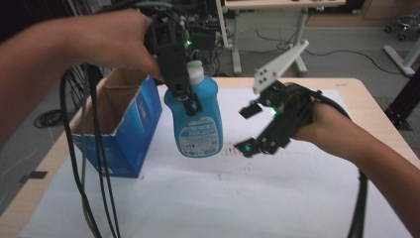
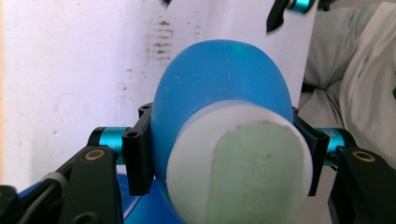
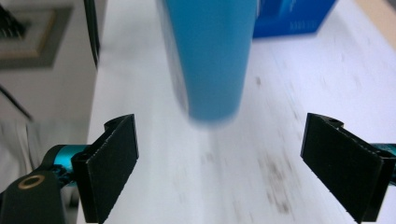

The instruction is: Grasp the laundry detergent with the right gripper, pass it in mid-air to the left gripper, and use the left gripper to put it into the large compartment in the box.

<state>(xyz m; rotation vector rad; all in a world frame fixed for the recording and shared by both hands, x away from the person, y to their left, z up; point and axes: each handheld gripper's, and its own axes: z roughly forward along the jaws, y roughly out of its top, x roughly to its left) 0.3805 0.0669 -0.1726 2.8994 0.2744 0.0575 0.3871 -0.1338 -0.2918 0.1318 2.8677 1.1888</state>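
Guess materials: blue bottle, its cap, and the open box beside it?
Blue bottle: likely moulded plastic, smooth and slightly glossy, with a faint seam down it in the left gripper view. Cap: matt whitish plastic, probably. Box: cardboard, brown raw inside, printed blue outside.

Left gripper (image 2: 224,154) clamped on the shoulder of a blue plastic bottle (image 2: 224,88) with a white cap (image 2: 243,168), one black jaw at nine o'clock and one at three o'clock. Stained white table sheet (image 2: 74,70) behind; a second gripper's jaw tip (image 2: 285,11) at one o'clock; pale cloth (image 2: 355,65) at three o'clock.
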